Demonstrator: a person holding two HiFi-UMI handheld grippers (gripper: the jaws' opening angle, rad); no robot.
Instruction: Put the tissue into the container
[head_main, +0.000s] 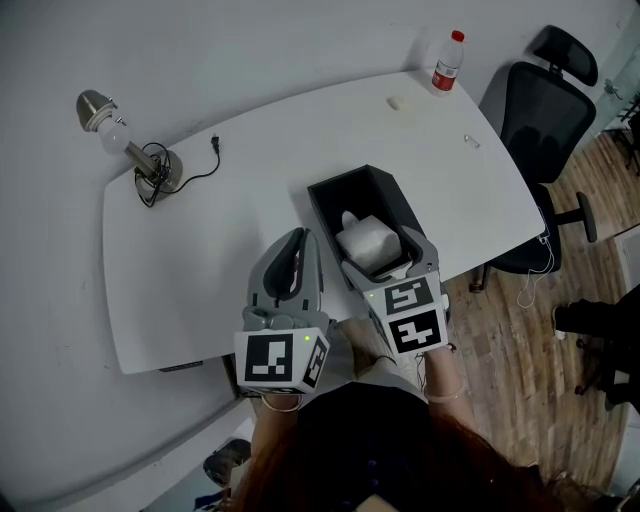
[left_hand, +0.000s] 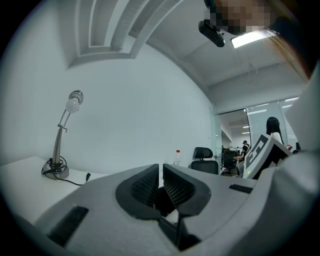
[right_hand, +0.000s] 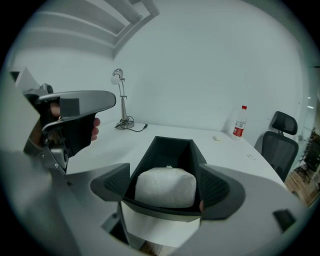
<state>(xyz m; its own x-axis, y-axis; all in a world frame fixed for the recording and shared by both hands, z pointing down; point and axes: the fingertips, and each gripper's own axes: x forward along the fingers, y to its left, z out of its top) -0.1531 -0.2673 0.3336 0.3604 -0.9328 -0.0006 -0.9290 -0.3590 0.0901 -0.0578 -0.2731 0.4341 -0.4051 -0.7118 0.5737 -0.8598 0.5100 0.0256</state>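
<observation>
**A:** Where's the tissue (head_main: 368, 243) from where you stand?

**B:** Down inside the container (head_main: 322, 212), at the end nearest the person. It's a white wrapped pack, lying flat rather than on end.

**A:** And the right gripper (head_main: 384, 258)?

**B:** Right over it. The 2 jaws are spread wide, 1 on each side of the container's near end, with the pack straight ahead between them. In the right gripper view I see a gap on both sides of the pack, so nothing is pinched.

**A:** Which way does the pack run?

**B:** Its broad side lies across the jaw opening, and the container's length runs away from the person. I can't tell whether the jaws are above the rim or beside the walls.

**A:** The left gripper (head_main: 296, 240)?

**B:** Jaws pressed together, empty, held over the table (head_main: 230, 240) just left of the container. It's near, but the right one is plainly nearer.

**A:** So what's left?

**B:** Little, I'd say. The pack looks placed, and the right gripper only needs lifting out without catching the rim.

**A:** Anything in the way?

**B:** No. The lamp (head_main: 130, 150) and its cable are well off to the left, the bottle (head_main: 447, 62) stands at the far edge, and the chair (head_main: 545, 110) is beyond the table.
</observation>
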